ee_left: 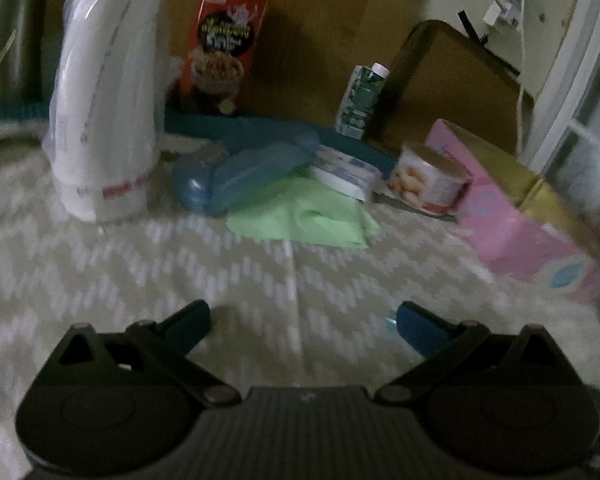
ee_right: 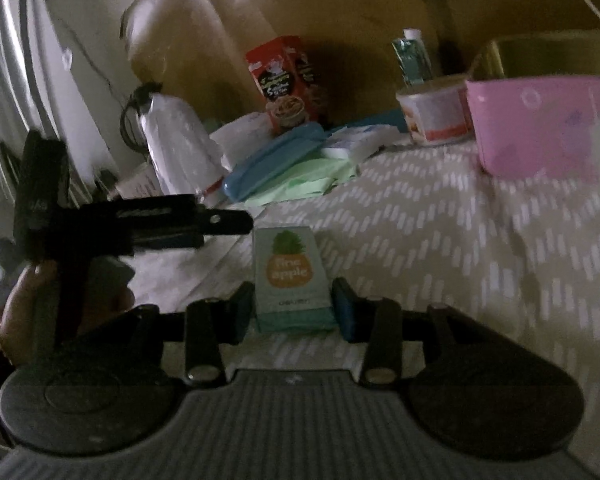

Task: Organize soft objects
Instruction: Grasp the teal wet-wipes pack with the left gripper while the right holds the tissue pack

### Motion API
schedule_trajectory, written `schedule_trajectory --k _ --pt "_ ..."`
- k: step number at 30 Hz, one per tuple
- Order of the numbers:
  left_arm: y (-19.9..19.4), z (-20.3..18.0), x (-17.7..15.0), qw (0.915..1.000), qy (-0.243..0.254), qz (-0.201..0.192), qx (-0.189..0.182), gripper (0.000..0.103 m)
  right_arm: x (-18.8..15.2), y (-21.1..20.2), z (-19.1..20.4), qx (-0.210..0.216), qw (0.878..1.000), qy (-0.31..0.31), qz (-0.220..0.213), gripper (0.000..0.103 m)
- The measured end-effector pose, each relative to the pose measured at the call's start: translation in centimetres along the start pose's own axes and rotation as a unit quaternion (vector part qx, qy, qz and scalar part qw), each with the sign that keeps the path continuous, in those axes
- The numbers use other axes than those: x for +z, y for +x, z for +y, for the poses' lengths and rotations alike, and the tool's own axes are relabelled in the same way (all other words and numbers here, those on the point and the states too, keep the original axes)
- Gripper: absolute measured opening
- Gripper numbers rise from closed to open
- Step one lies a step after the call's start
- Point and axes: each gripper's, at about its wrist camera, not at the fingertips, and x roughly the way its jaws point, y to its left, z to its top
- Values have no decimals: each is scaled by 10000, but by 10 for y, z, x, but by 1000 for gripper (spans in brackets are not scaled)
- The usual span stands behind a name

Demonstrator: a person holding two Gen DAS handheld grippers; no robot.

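Note:
My right gripper (ee_right: 294, 306) is shut on a small pale-green pack (ee_right: 292, 276) printed with a pineapple, its pads pressing both sides low over the patterned cloth. My left gripper (ee_left: 304, 320) stands open over the cloth with nothing between its fingers. In the right wrist view it shows from the side at the left (ee_right: 204, 220), held by a hand (ee_right: 20, 304). A folded green cloth (ee_left: 304, 216) (ee_right: 300, 180) lies ahead, partly under a blue plastic case (ee_left: 244, 168) (ee_right: 272, 160) and a white soft pack (ee_left: 348, 172) (ee_right: 356, 142).
A tall white plastic-wrapped stack (ee_left: 104, 120) stands at the left, a red cereal box (ee_left: 228, 40) and a green carton (ee_left: 362, 100) at the back. A tin (ee_left: 432, 180) and an open pink box (ee_left: 512, 220) (ee_right: 540, 128) sit at the right. The chevron tablecloth (ee_left: 180, 272) covers the surface.

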Motion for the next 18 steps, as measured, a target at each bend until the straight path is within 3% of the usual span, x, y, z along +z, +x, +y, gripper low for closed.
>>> schedule_trajectory --k 7,13,15,16,17,18 --pt "-13 3 -9 9931 -661 448 -864 102 -3 -7 -15 392 9978 521 -73 45" --pt "2 -23 -12 9854 -754 771 -1315 90 -7 -10 -19 473 9978 424 -179 45" --pt "8 -35 -12 9878 -633 712 -1234 89 -7 -11 -21 504 9978 385 -196 45" --pt "11 -41 -11 9890 -565 692 -1181 83 -8 -12 -22 524 9977 377 -210 45" --pt "15 -46 -11 9892 -550 703 -1162 63 -9 -14 -23 553 9975 377 -219 45" --pt "20 -51 -10 9879 -582 791 -1200 51 -10 -14 -24 579 9973 380 -229 45"
